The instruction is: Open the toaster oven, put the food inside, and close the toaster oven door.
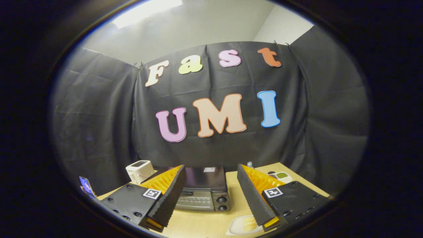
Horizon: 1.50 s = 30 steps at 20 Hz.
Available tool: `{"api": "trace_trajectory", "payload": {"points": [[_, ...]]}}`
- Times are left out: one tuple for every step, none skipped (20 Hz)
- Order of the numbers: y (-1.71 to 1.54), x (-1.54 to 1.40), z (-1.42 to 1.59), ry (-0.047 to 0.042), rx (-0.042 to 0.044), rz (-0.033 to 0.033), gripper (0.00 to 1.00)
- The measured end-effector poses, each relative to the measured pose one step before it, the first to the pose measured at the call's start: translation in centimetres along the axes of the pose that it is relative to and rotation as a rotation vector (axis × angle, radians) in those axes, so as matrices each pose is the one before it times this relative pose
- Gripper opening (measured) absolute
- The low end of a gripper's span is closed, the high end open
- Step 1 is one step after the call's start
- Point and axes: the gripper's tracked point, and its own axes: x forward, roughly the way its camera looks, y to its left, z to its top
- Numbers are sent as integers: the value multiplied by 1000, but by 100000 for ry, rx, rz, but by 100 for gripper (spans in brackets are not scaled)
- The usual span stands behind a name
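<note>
A dark toaster oven [204, 190] stands on the wooden table [198, 224], seen from above between and beyond my fingers. Its door is closed and two knobs [222, 203] sit at its right end. A white plate [240, 225] with pale yellow food [248, 223] lies on the table in front of the oven, just left of my right finger and partly hidden by it. My gripper [210, 175] hangs high over the table, open wide, with nothing between the fingers.
A small white appliance [140, 170] stands at the back left of the table. A white tray with green and dark contents [281, 176] sits at the back right, next to a small bottle [250, 164]. A phone [87, 186] leans at the far left. Black cloth walls enclose the booth.
</note>
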Motion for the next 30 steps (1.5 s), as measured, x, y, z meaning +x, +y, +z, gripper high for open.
{"api": "trace_trajectory", "payload": {"points": [[415,400,-779,348,614,313,97],[434,444,-759,424,553,434,97],[501,575,-754,745,578,596,97],[531,533,-799,990,656,878,97],[532,508,-756,858,974,909,97],[469,545,-712,618,1240,677,97],[379,613,-650,433,1073,620,97],[333,647,-627,385,929,103,97],[298,615,-725,377,795,67,96],[390,633,-679,563,574,247,96],[422,627,-759,839,346,407,96],[467,693,-777,945,314,427,96],[310,568,-714,742,-22,-231,96],[243,620,-582,405,-542,-733,97],[289,812,-540,-158,-859,-971,97],[189,614,-521,-263,-929,-1430,97],[409,533,-609,-300,-867,-1104,97],[419,641,-511,-205,-1004,-784,97],[482,553,-645,28,-1279,-761,97],[536,466,-585,-116,-1482,-596,97],[567,272,-533,-357,-1675,-406,97],[619,406,-458,-112,-1396,-278,97],[589,346,-685,327,-788,23,97],[584,387,-499,463,-122,86,97],[542,313,-400,258,-28,357,97],[340,296,-343,468,-49,-91,97],[-26,115,-324,31,-1119,-1151,97],[-76,56,309,-1589,-1881,-1261,97],[95,51,-278,-410,-890,-304,97],[39,-102,132,-1204,614,-183,97]]}}
